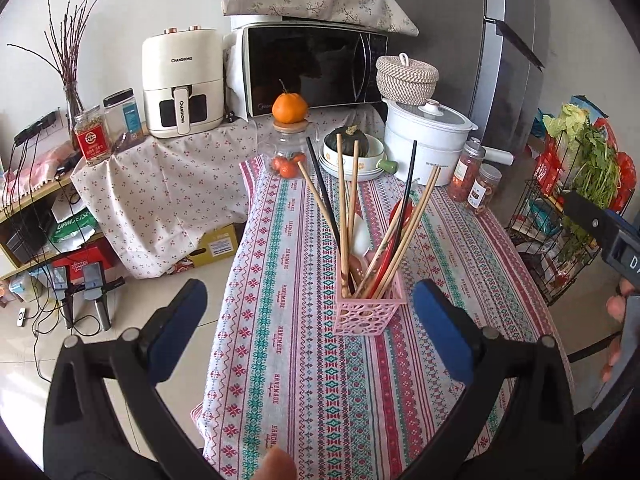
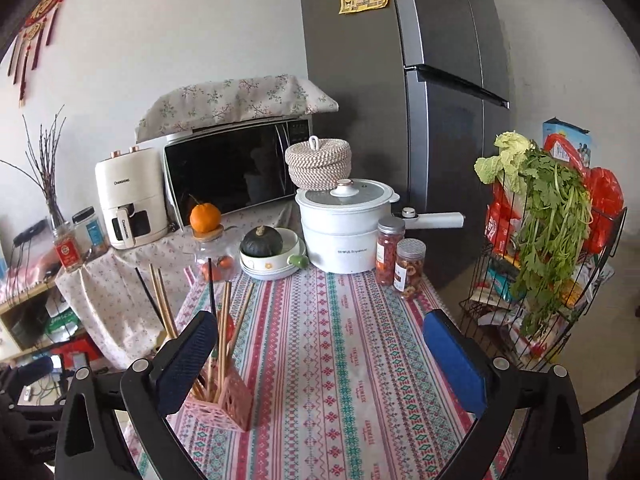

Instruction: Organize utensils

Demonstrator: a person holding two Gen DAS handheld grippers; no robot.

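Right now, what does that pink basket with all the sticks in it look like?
The pink basket is a small square holder that looks like plastic, with round holes in its walls. It stands upright on the patterned tablecloth. Wooden and black chopsticks lean out of it, along with a white spoon and something red. Neither gripper touches it.

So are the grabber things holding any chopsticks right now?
No, nothing is held. The left gripper and right gripper are both wide open and empty. The chopsticks all stand in the pink holder on the table.

chopsticks (image 1: 352,216) in holder (image 1: 366,312), pot (image 1: 426,140) behind
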